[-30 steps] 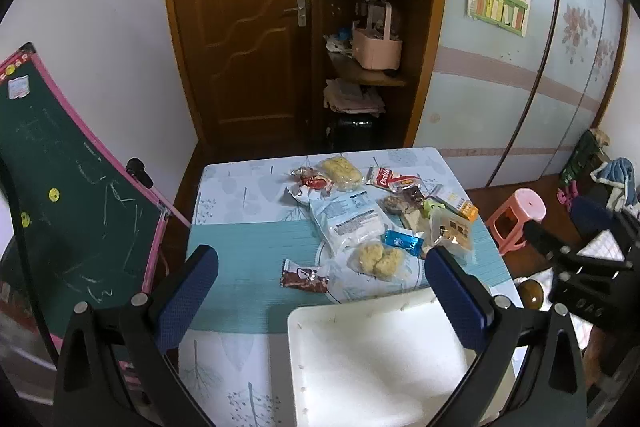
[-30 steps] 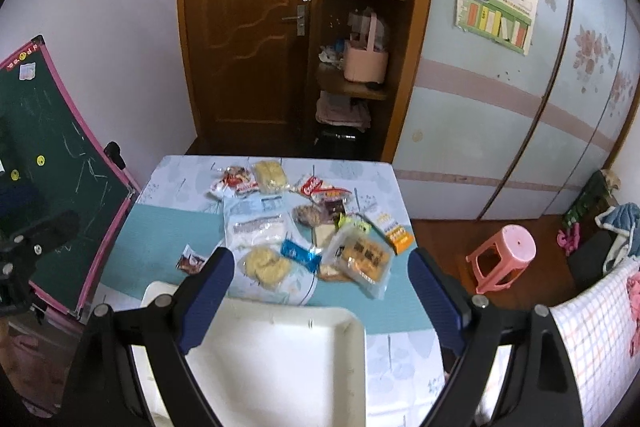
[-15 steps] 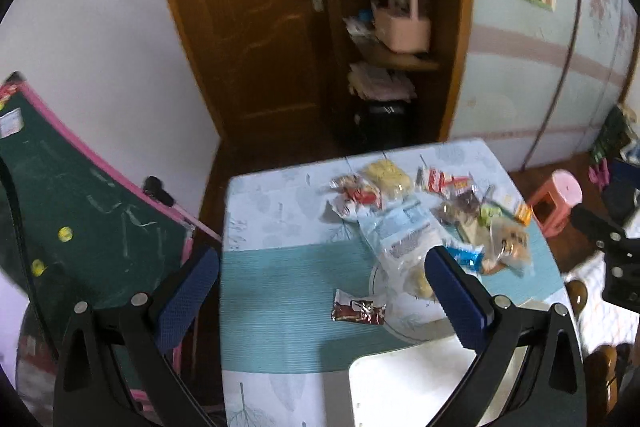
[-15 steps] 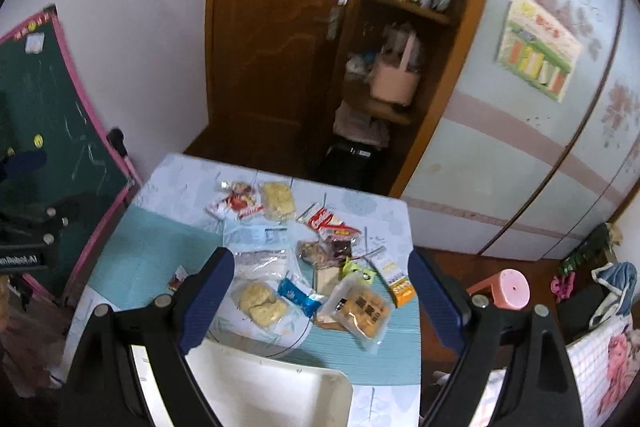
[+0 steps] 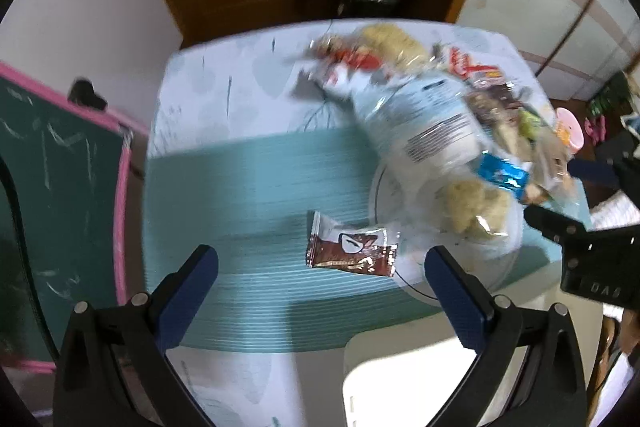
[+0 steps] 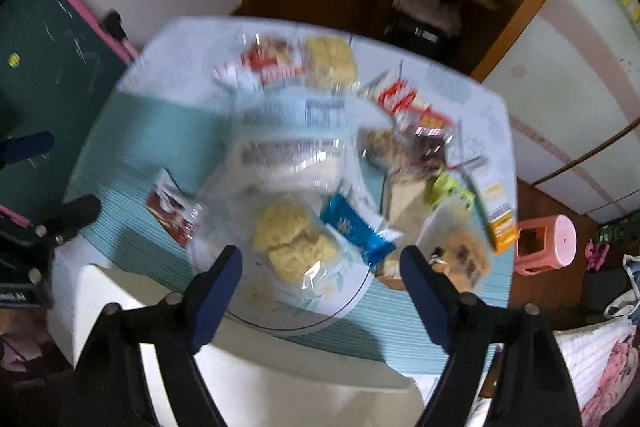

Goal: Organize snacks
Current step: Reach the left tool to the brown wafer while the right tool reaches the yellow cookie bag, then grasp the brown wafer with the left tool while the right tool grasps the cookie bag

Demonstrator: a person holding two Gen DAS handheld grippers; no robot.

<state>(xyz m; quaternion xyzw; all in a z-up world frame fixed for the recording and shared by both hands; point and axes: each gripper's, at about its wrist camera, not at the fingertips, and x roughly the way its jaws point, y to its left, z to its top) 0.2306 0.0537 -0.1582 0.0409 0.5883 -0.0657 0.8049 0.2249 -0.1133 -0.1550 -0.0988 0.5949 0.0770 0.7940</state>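
Wrapper first: the brown foil snack packet (image 5: 351,254) lies flat on the tabletop's (image 5: 248,187) teal band, apart from the crinkly heap toward the far right corner, long axis across our left tool (image 5: 320,263), wide and empty. Our right tool (image 6: 320,263), narrowing, empty, overhangs the lumpy yellow cakes (image 6: 294,241).

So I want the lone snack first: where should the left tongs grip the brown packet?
Take the brown packet across its short width at mid-body, from straight above. It lies flat and alone on the teal mat, long side crosswise, between the open left tongs.
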